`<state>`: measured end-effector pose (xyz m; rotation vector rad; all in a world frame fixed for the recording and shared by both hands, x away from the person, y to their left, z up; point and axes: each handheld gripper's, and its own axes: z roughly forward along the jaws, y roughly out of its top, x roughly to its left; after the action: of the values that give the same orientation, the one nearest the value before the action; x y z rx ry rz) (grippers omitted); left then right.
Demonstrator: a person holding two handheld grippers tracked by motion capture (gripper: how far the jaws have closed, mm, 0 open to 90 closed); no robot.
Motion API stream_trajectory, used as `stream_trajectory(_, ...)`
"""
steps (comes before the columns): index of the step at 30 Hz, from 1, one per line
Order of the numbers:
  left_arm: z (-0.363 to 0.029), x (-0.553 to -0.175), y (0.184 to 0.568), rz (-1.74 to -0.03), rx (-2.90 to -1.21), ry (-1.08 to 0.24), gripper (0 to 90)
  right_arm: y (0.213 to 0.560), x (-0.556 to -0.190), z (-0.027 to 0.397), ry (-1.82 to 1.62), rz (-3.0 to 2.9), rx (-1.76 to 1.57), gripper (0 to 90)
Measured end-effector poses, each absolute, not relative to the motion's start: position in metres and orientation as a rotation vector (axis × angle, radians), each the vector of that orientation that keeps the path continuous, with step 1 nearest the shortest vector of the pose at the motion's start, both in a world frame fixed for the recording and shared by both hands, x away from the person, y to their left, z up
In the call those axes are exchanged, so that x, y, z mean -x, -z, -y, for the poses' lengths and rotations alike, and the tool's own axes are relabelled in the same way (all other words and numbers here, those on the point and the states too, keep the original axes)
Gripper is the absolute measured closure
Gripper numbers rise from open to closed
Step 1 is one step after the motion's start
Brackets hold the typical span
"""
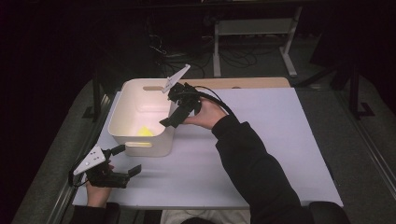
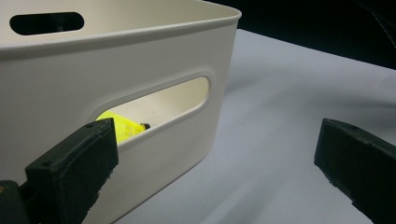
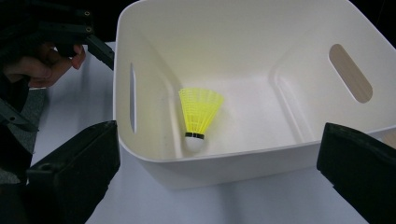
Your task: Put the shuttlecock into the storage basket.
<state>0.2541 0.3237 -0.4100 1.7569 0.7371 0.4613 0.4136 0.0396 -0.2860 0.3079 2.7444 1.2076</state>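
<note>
The right gripper (image 1: 180,109) is hovering with jaws spread and empty, the yellow shuttlecock (image 3: 200,116) lying below them inside the white bin (image 3: 140,154), seemingly just dropped. The left gripper (image 1: 122,161) is waiting beside the bin, jaws spread too.

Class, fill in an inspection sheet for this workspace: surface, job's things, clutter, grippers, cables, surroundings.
Surface: white table top, a wooden strip at its far edge.
Job's things: yellow shuttlecock lies inside the white bin, near a side wall.
Clutter: nothing seen.
Grippers: right gripper open, nothing between its jaws, above the bin's rim; left gripper open, beside the bin's handle slot.
Cables: a black cable trails from the right gripper; more on the floor beyond.
Surroundings: dark room, white table frame behind.
</note>
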Motion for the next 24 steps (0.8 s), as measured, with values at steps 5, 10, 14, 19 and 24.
stream_trajectory(5, -0.324, -0.254, 0.410, -0.738, -1.758, -0.461, 0.0, 0.285, -0.412, -0.033, -1.206, -2.733, -0.315, 0.0)
stream_trajectory(10, -0.324, -0.254, 0.410, -0.736, -1.760, -0.462, 0.0, 0.285, -0.411, -0.026, -1.211, -2.727, -0.335, 0.0)
stream_trajectory(14, -0.323, -0.254, 0.410, -0.740, -1.760, -0.461, 0.0, 0.287, -0.410, -0.018, -1.205, -2.719, -0.350, 0.0)
stream_trajectory(19, -0.323, -0.254, 0.410, -0.741, -1.761, -0.462, 0.0, 0.288, -0.409, -0.005, -1.220, -2.706, -0.389, 0.0)
stream_trajectory(24, -0.323, -0.255, 0.411, -0.743, -1.761, -0.460, 0.0, 0.290, -0.410, 0.007, -1.227, -2.693, -0.420, 0.0)
